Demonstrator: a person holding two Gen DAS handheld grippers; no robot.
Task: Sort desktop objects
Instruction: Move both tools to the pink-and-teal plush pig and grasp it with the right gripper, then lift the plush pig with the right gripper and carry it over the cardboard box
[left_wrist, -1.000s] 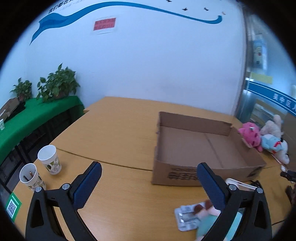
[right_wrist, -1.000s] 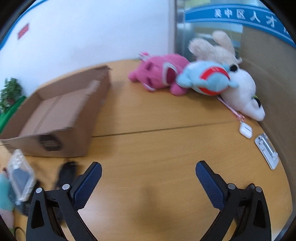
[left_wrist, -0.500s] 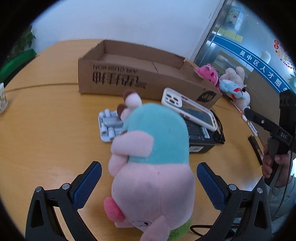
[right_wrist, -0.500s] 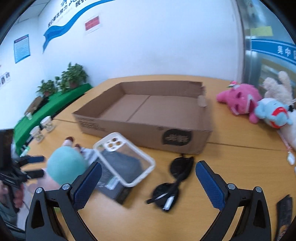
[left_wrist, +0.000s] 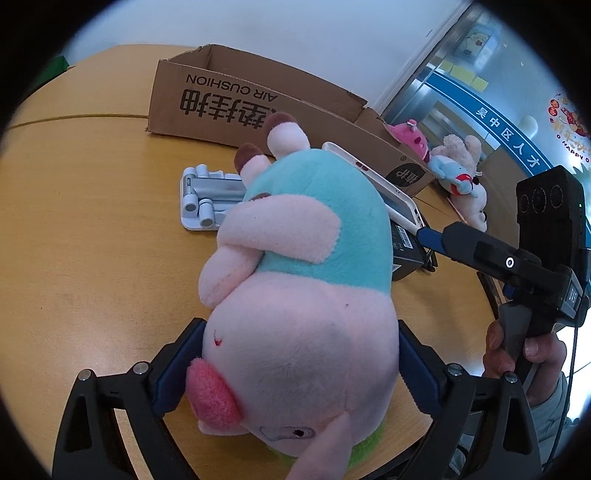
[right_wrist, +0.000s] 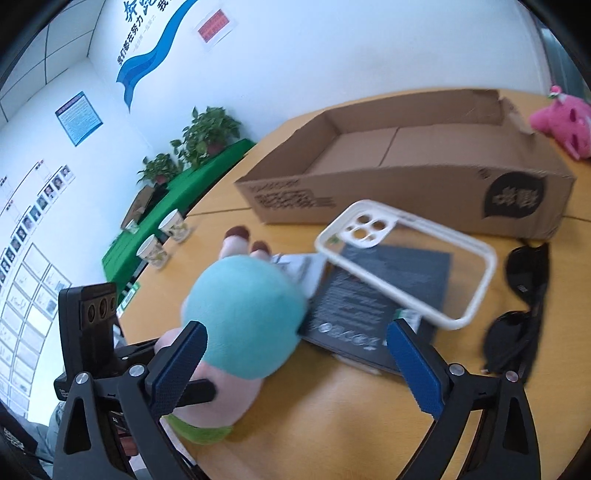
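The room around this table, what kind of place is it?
Probably an office or a public service hall. The wall carries a blue wave mural, a notice poster and rows of staff photos; potted plants stand on a green-covered side table.

Each claw — the left claw (left_wrist: 301, 363) and the right claw (right_wrist: 295, 363) — has black triangular-framed arms with silver screws and ribbed blue finger pads (right_wrist: 179, 365), a boxy black camera block with three lenses, while the bare-skinned hand (left_wrist: 517, 347) shows what may be a grey sleeve.
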